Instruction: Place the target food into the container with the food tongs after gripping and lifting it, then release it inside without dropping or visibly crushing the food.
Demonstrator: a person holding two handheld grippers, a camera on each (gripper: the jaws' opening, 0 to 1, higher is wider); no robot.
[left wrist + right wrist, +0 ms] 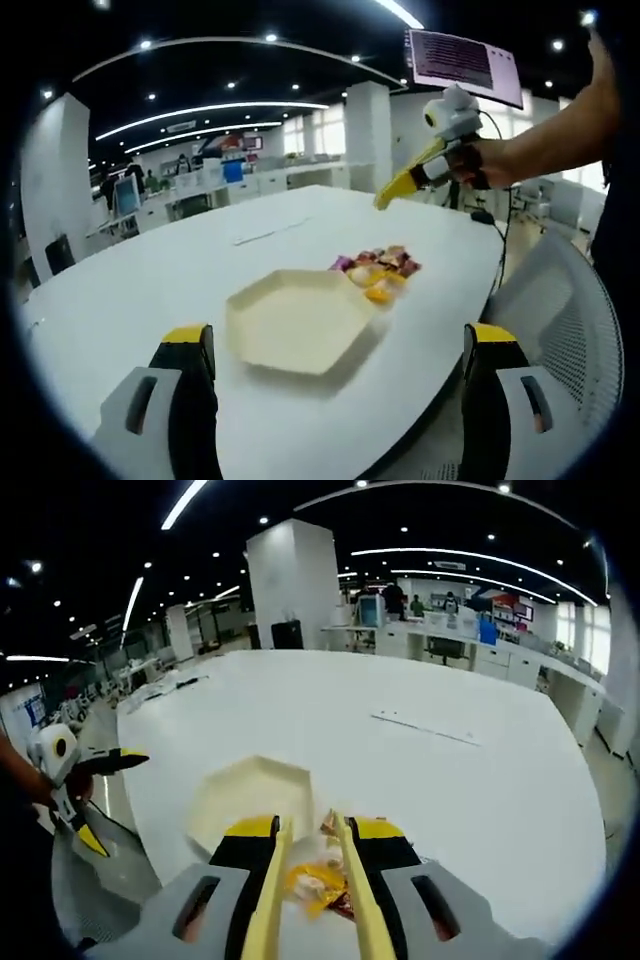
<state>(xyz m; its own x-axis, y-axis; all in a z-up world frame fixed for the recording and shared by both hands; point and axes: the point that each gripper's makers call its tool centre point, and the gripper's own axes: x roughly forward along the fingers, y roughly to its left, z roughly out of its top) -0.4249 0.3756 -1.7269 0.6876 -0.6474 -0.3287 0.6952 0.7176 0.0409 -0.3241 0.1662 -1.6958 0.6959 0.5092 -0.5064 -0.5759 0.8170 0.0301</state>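
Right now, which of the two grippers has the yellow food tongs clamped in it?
The right gripper: yellow tongs run out between its jaws toward the snack pile. The left gripper stands wide open near the tray, holding nothing.

Table (150,290): a large white top with a rounded edge is seen in both views.
Mesh chair (570,320): a pale grey perforated back is seen just beside the table's edge.
Hanging screen (465,62): a lit panel of text is seen up by the ceiling.
Pillar (292,575): a white square column is seen beyond the table.
Thin strip (425,727): a pale flat piece is laid on the bare tabletop.
Desks (470,650): white office counters with monitors are ranged behind.
Ceiling lights (210,108): curved strips and round spots are lit.
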